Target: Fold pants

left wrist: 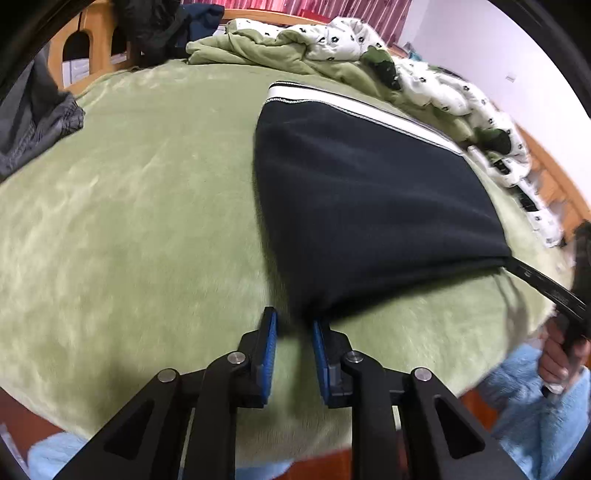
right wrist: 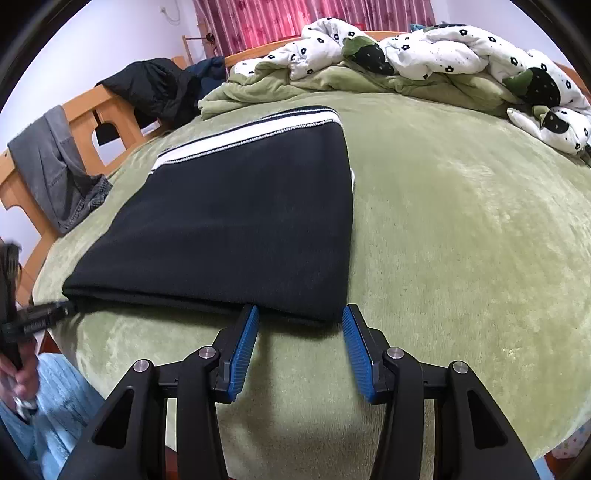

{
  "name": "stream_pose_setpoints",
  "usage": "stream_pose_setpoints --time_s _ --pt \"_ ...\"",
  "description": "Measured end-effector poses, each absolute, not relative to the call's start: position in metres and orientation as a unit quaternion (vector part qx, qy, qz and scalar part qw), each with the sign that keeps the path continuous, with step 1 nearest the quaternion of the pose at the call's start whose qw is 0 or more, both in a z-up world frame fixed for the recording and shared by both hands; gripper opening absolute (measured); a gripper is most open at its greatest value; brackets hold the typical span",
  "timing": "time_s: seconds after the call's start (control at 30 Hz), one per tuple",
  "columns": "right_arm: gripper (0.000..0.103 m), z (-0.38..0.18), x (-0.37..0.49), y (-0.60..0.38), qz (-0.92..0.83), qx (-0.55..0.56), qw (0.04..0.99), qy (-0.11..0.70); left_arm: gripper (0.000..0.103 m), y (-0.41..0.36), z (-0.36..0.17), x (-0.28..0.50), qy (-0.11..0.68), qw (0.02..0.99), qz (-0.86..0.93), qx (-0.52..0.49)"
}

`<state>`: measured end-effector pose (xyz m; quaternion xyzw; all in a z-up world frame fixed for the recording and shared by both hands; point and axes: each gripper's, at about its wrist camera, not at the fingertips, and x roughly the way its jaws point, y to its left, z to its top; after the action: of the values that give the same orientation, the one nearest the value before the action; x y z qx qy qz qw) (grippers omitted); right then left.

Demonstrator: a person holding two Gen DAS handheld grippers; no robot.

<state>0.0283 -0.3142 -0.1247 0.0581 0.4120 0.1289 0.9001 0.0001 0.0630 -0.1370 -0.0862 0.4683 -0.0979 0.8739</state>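
Black pants (left wrist: 365, 206) with a white side stripe (left wrist: 369, 110) lie folded into a flat rectangle on the green bed cover (left wrist: 129, 221); they also show in the right wrist view (right wrist: 236, 229). My left gripper (left wrist: 293, 321) is open with a narrow gap, its tips at the near left corner of the fold, nothing between the pads. My right gripper (right wrist: 299, 314) is open wide at the near right corner of the fold, its tips just touching the edge. Each gripper's finger shows at the far corner in the other view.
A crumpled green and white flowered quilt (right wrist: 424, 59) lies along the far side of the bed. Grey clothing (right wrist: 55, 162) hangs on the wooden bed frame (right wrist: 110, 110) at the left, with dark jackets (right wrist: 155, 88) behind. Pink curtains (right wrist: 295, 18) hang beyond.
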Motion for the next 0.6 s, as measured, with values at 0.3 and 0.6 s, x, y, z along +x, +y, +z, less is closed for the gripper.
stream_pose_setpoints --time_s 0.3,0.6 --pt "0.048 -0.089 0.035 -0.308 0.129 0.037 0.924 0.359 0.032 0.059 -0.079 -0.019 0.41 0.887 -0.188 -0.103" --pt "0.05 -0.096 0.083 -0.284 0.092 0.008 0.915 0.394 0.052 0.008 -0.081 0.064 0.398 0.905 -0.124 -0.082"
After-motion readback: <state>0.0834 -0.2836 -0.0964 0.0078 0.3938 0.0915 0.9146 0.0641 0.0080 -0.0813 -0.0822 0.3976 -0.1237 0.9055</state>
